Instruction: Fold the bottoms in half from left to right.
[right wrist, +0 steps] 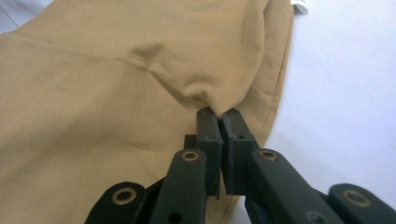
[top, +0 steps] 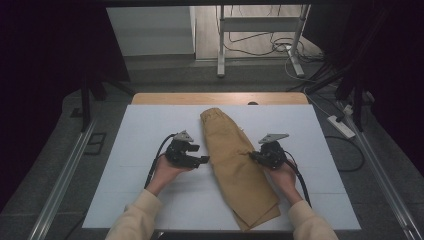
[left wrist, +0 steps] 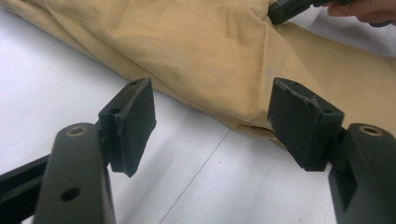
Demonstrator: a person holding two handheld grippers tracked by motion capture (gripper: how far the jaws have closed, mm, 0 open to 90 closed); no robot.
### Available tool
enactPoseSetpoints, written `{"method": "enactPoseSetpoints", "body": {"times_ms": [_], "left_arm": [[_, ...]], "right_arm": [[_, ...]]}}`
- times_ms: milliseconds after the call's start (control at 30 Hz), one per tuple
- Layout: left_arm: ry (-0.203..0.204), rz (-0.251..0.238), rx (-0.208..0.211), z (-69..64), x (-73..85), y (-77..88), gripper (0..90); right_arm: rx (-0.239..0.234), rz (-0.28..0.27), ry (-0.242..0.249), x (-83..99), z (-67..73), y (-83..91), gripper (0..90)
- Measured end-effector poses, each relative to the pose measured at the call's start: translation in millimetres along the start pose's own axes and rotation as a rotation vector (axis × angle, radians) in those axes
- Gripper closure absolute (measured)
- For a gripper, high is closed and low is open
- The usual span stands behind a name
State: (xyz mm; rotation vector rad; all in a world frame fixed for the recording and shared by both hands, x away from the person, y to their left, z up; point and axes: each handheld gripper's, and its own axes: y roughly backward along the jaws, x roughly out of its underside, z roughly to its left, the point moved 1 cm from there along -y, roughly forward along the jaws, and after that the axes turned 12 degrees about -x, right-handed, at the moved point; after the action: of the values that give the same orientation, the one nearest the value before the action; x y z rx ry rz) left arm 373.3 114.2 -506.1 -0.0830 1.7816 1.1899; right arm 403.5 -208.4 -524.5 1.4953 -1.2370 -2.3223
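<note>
Tan trousers (top: 235, 160) lie folded lengthwise down the middle of the white table (top: 150, 130), waistband at the far end. My right gripper (top: 251, 156) is shut on a pinch of the cloth at the trousers' right edge; in the right gripper view the tan fabric (right wrist: 116, 93) puckers up into the closed jaws of the right gripper (right wrist: 220, 114). My left gripper (top: 205, 160) rests at the trousers' left edge, open. In the left gripper view the left gripper (left wrist: 212, 109) stands with wide-apart pads just short of the tan hem (left wrist: 210, 56), nothing between them.
The white table top has free room on both sides of the trousers. A wooden strip (top: 220, 98) runs along its far edge. Beyond it stand a metal frame (top: 260, 35) and cables on the floor, with a power strip (top: 341, 126) at the right.
</note>
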Motion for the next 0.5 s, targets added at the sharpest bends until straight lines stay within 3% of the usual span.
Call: {"method": "enactPoseSetpoints", "body": {"times_ms": [300, 500], "left_arm": [[0.006, 0.003, -0.005, 2.5, 1.3, 1.4, 31.4], [0.001, 0.009, -0.009, 2.0, 1.3, 1.5, 31.0]], "right_arm": [[0.041, 0.045, -0.002, 3.8, 2.4, 11.6, 87.9], [0.039, 0.048, -0.023, 9.9, 0.7, 11.6, 88.0]]}}
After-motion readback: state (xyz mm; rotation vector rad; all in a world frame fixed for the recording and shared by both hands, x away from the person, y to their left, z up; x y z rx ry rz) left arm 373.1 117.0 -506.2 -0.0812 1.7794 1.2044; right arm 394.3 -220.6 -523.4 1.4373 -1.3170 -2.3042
